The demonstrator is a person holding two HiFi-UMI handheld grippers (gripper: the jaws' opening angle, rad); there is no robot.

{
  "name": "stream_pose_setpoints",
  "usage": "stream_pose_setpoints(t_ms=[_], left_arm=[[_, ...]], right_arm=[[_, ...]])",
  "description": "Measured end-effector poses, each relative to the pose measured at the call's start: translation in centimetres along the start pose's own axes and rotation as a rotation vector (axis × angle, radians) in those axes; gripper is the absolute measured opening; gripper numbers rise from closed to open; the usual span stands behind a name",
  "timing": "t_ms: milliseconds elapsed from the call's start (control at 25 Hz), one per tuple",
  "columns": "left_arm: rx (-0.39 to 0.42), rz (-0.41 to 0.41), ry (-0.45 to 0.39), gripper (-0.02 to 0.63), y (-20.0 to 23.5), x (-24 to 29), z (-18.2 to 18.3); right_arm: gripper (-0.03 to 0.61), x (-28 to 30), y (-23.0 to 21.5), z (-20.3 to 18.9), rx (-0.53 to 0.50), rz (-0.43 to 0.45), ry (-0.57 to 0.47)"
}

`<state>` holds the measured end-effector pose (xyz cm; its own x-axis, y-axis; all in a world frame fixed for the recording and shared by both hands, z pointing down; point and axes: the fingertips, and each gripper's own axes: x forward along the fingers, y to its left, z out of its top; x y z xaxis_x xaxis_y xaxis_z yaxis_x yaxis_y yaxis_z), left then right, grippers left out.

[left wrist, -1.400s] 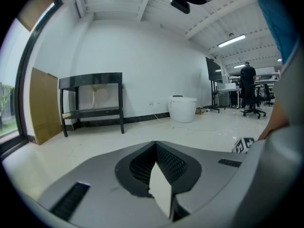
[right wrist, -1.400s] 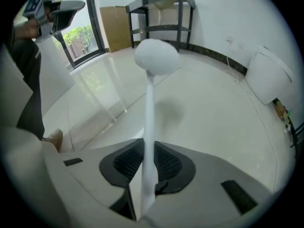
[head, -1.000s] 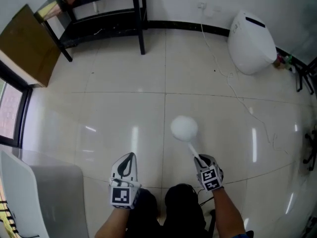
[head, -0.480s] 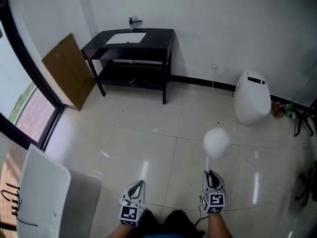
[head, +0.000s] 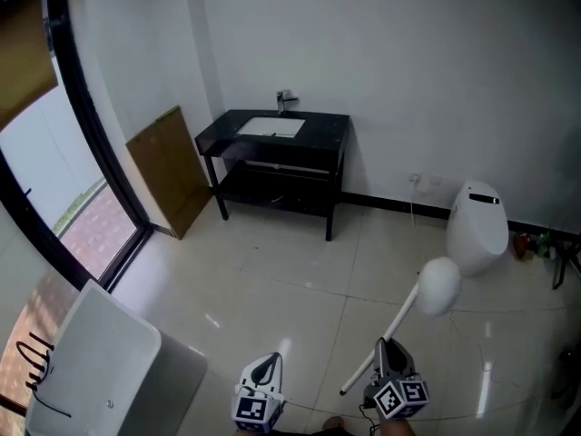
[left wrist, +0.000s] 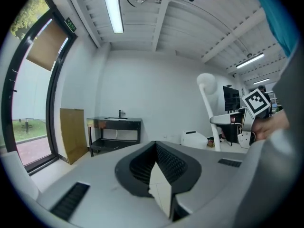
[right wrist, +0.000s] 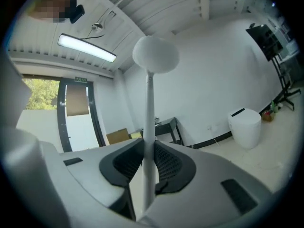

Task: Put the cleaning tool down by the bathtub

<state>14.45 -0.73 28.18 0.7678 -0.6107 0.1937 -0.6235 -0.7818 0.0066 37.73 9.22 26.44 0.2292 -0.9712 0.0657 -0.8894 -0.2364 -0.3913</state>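
Head view: the right tool (head: 386, 345) pinches the thin handle of a white, round-headed brush (head: 438, 287), holding it in the air above the tiled floor (head: 272, 271), well apart from the bathtub (head: 100, 361) at lower left. The left tool (head: 268, 360) is pressed together and empty.

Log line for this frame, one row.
left gripper: shut, empty | right gripper: shut on tool handle | tool: head up, gripped partway along handle | task: not yet down
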Motion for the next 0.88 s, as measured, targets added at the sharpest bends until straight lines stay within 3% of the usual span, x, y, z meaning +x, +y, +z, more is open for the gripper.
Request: stream_pose_setpoints(t_ms=[120,280,400,560,880], left_arm=[[0.005,-0.011,-0.024,-0.002,2.1,-1.6,2.3],[-0.013,-0.004,-0.037,-0.002,7.4,-5.8,3.1],[-0.008,0.039,-0.047,-0.002,12.6,-9.7,2.9],[-0.021,0.135,-0.074,-0.002,18.5,-14.7,1.8],[-0.023,0.359,-0.012,-0.002,28.7,-26.9,-2.0]], right_arm=[[0.091,0.0,2.7,1.5,0.050,-0.023,-0.061],[0.091,0.4,8.9,2.6,-0.123,-0.053,-0.146],[0.091,1.9,15.6,3.1,-0.187,0.016,-0.195],[0.091,4.5,23.3,0.8,0.042,0.150,-0.186],[0.089,9.8,37.3,-12.3,0.405,0.330,0.071]])
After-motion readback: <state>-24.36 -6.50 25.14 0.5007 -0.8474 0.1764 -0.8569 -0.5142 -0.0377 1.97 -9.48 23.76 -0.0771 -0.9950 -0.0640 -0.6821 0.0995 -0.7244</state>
